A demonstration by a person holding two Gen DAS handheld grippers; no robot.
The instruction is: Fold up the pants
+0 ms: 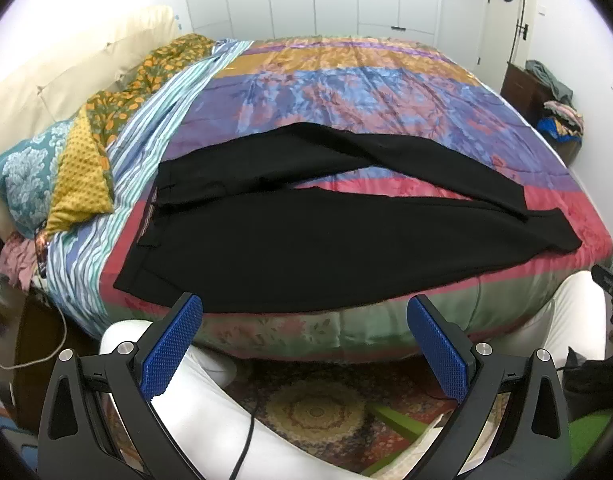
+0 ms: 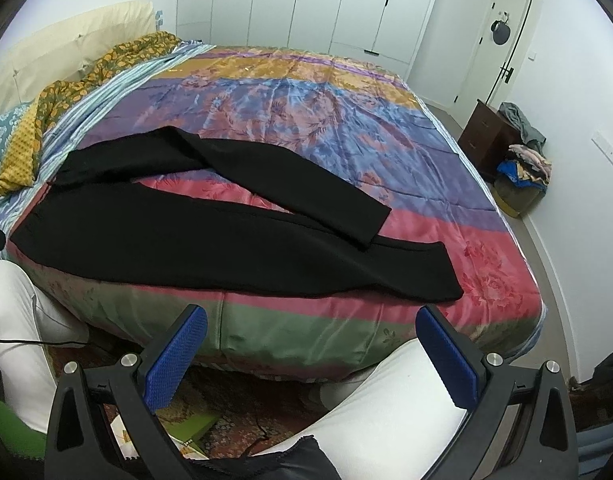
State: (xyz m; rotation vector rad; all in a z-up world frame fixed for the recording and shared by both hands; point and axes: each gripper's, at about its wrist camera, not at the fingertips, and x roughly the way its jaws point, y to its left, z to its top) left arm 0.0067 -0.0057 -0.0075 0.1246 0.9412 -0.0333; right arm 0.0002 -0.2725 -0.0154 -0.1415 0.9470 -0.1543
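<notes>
Black pants (image 1: pixel 306 240) lie spread on the bed's colourful quilt (image 1: pixel 346 92), waistband to the left and legs to the right. The far leg crosses over the near leg close to the cuffs. They also show in the right wrist view (image 2: pixel 194 240). My left gripper (image 1: pixel 306 312) is open and empty, held off the bed's front edge just below the pants' near hem. My right gripper (image 2: pixel 314 324) is open and empty, held before the front edge, short of the near leg's cuff (image 2: pixel 438 280).
Pillows (image 1: pixel 34 176) and a folded patterned blanket (image 1: pixel 146 80) lie at the bed's left end. A dark dresser (image 2: pixel 486 136) and a pile of clothes (image 2: pixel 522 168) stand at the right wall. The person's white-trousered knees (image 1: pixel 210 412) and a patterned rug (image 1: pixel 314 412) are below.
</notes>
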